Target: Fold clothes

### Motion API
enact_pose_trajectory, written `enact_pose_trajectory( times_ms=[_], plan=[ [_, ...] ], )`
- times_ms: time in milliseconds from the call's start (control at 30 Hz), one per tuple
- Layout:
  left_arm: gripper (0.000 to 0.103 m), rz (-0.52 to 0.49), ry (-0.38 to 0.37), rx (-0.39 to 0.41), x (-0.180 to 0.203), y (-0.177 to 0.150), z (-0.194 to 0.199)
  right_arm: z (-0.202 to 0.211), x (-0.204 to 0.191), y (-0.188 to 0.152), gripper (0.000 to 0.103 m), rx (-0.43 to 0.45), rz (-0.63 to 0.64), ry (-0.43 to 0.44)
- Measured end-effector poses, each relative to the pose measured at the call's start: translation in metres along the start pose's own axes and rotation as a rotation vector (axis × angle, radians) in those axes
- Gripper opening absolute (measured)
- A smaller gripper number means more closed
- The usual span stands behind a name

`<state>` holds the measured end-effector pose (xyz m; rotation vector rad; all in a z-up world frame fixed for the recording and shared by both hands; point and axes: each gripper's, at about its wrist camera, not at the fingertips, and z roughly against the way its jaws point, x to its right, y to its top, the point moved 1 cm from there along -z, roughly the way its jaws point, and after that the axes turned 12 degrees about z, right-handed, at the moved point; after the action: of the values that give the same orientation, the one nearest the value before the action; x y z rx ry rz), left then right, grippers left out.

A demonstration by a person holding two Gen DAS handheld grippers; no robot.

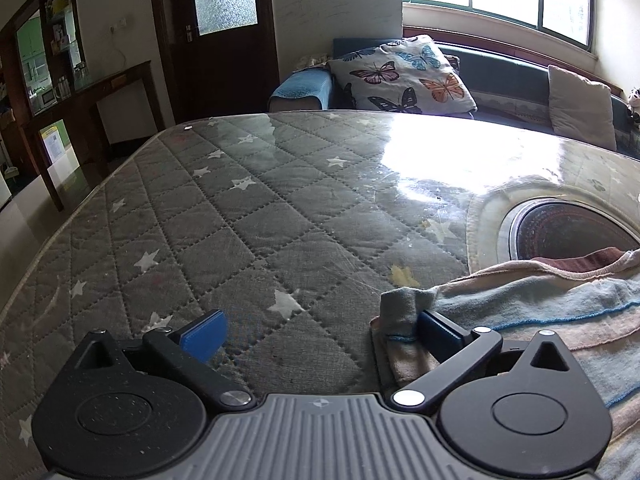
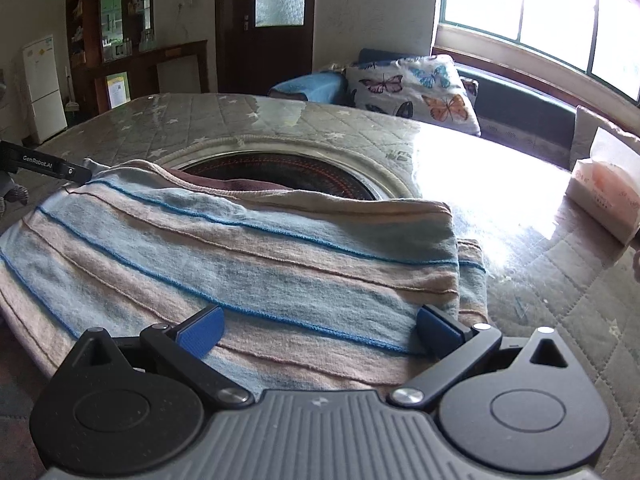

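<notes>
Both claws, left claw [image 1: 320,330] and right claw [image 2: 318,330], are hovering with jaws spread over the folded striped garment [image 2: 248,264] lying at the counter's [image 1: 240,208] near edge, probably positioning for another fold.

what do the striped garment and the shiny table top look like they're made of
Striped garment: soft knit cotton jersey by the look, matte, with raised stitched seams and limp folds. Table top: likely a clear glass or hard plastic sheet over a quilted star-print cloth, judging by the window glare and fine scratches.
</notes>
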<state>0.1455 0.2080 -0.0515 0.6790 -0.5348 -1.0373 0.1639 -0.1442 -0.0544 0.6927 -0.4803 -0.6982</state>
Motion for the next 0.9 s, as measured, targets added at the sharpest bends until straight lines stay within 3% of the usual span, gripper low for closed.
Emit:
enact_pose_trajectory(
  times_ms=[533, 900],
  plan=[
    [0.103, -0.018, 0.004, 0.006, 0.002, -0.001, 0.000, -0.015, 0.033, 0.029, 0.103, -0.035, -0.078, 0.083],
    [0.103, -0.027, 0.007, 0.010, 0.003, -0.001, 0.000, -0.028, 0.050, 0.047, 0.103, 0.016, -0.105, 0.103]
  ],
)
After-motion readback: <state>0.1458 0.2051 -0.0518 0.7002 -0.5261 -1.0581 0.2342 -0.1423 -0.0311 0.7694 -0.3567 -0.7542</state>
